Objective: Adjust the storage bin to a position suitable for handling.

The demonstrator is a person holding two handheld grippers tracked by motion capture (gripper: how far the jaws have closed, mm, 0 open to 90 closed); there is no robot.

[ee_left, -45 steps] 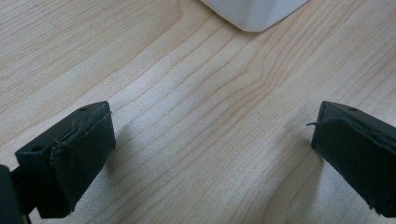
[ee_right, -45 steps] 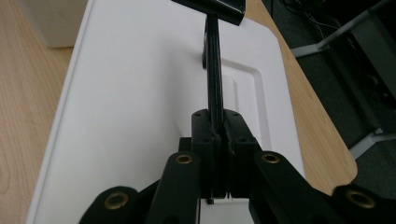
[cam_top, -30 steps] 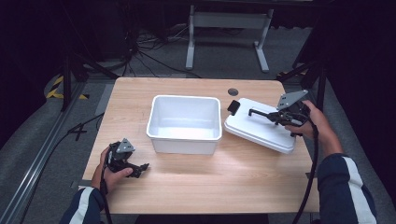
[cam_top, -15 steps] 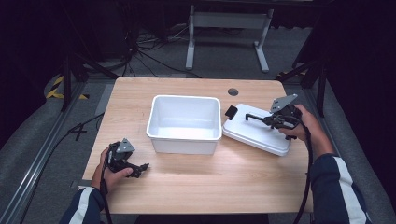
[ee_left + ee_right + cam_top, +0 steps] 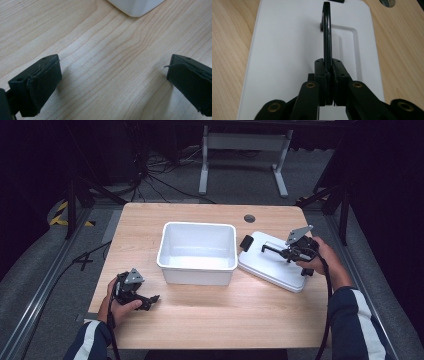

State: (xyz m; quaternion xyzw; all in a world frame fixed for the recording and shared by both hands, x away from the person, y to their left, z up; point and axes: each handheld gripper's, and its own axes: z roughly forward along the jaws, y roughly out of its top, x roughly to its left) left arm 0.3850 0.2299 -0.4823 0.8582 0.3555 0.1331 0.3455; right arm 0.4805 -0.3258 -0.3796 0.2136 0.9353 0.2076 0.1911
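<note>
Pale wooden tabletop (image 5: 210, 320) fills mid-frame, dark floor and cables behind. No writing is legible anywhere. Your right gripper (image 5: 329, 75) at right of the high view is clamped on the thin black handle (image 5: 326, 32) of the one flat white plastic lid (image 5: 270, 265), beside the one white rectangular plastic tub (image 5: 197, 251). Your left gripper (image 5: 145, 300), lower left, rests jaws apart on bare wood.
</note>
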